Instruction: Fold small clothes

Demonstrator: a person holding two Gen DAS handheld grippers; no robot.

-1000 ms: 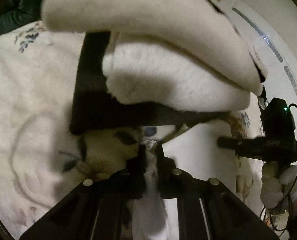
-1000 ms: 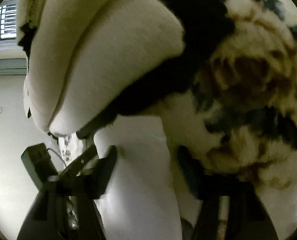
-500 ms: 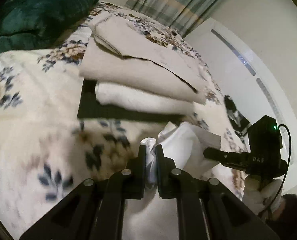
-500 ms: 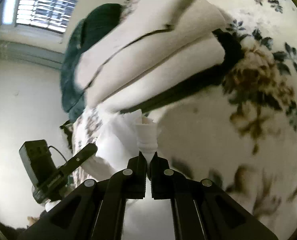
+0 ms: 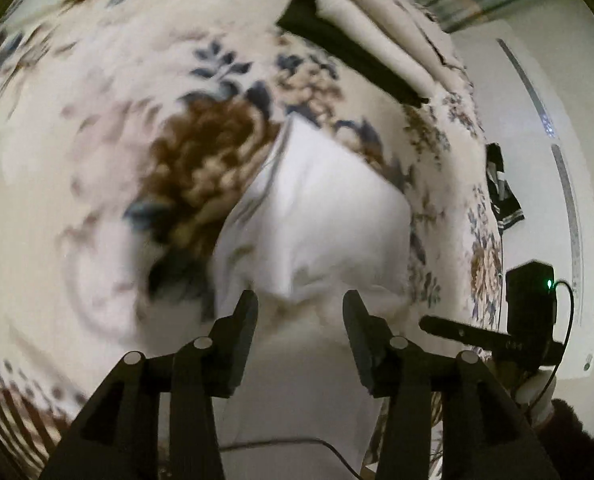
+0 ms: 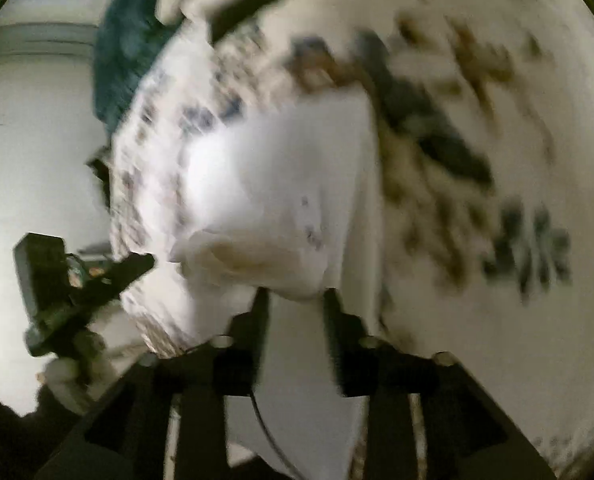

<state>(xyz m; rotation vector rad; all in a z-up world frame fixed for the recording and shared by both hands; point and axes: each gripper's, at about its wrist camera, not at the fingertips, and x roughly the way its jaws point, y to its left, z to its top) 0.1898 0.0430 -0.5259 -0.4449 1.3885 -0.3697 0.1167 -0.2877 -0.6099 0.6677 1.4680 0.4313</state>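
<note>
left wrist: close above white garment (image 5: pixel 321 208), angled down.
right wrist: same, alongside.
shared: white garment (image 6: pixel 281 184).

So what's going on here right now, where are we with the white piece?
A person is working a white garment on the floral blanket with two handheld grippers. Both the left gripper and right gripper have their jaws opening, with white cloth lying between the fingers but not visibly pinched. The garment lies bunched, not neatly folded. A stack of folded clothes sits farther back on the blanket. Both views are blurred.
</note>
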